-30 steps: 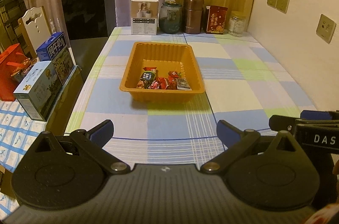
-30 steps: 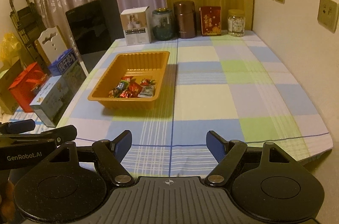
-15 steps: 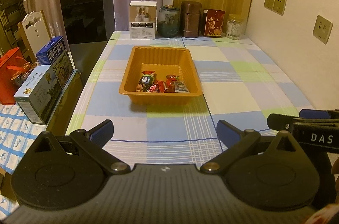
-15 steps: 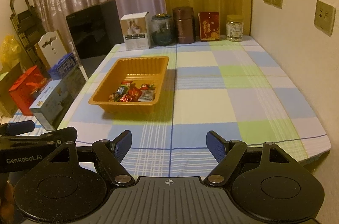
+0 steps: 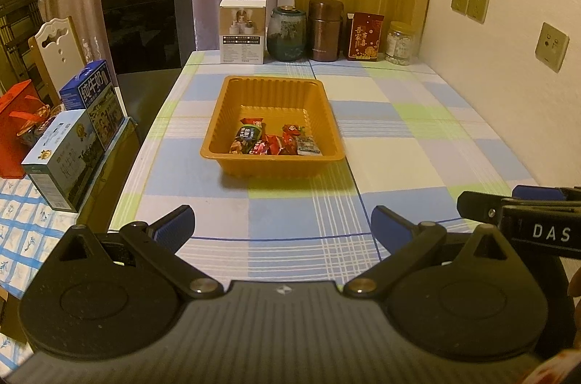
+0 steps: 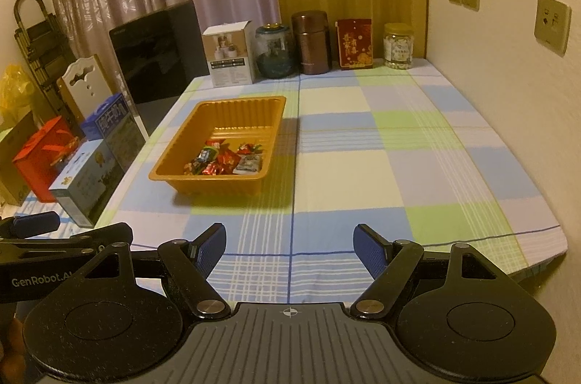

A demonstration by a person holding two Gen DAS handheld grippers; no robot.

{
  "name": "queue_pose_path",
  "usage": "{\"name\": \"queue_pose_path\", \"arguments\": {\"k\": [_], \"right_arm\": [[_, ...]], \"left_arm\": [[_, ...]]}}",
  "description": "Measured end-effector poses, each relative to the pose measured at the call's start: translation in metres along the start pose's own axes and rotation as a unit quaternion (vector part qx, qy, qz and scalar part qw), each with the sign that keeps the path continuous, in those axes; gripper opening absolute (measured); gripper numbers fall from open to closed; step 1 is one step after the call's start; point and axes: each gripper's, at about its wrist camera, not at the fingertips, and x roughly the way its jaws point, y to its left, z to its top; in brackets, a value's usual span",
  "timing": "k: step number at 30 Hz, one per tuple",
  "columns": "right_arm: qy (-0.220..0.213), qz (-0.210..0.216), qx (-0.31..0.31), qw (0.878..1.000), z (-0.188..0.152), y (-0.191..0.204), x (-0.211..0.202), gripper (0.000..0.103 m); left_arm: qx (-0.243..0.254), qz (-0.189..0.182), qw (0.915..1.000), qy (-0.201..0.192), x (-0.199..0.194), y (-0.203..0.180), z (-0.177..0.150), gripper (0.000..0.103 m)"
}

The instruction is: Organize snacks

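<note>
From the left wrist view, the scene sits a little differently than a second ago: the orange tray (image 5: 272, 119) and the row of containers at the back appear slightly smaller and farther up the checked tablecloth (image 5: 417, 137), so more cloth shows in front of the tray. The tray itself lies where it did, alone near the middle of the table. The left gripper (image 5: 283, 224) is as spread as before, its blue-padded fingers wide apart with only cloth between them. The right gripper (image 5: 523, 213) juts in at the right edge, low over the near side of the table.

The snacks (image 5: 274, 141) are a small heap of wrapped packets, mostly red, one dark green and one pale, bunched against the near wall of the tray; the far half of the tray is bare.

From the right wrist view, the same slight pull-back shows against the earlier frame: the tray (image 6: 221, 144) and the jars look a touch farther off, and more of the curtain shows above. The right gripper (image 6: 290, 249) keeps its jaws apart, nothing between them. The left gripper (image 6: 43, 231) reaches in at the lower left. The snacks (image 6: 225, 160) lie in the tray's near end, well ahead of both grippers.
</note>
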Motion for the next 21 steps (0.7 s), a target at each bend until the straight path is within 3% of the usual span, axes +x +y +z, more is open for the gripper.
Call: {"name": "queue_pose_path", "arguments": {"k": [21], "right_arm": [[0.002, -0.001, 0.0, 1.0, -0.0024, -0.0016, 0.0009, 0.077]], "left_arm": [[-0.004, 0.001, 1.0, 0.0, 0.0004, 0.0006, -0.0022, 0.103]]}}
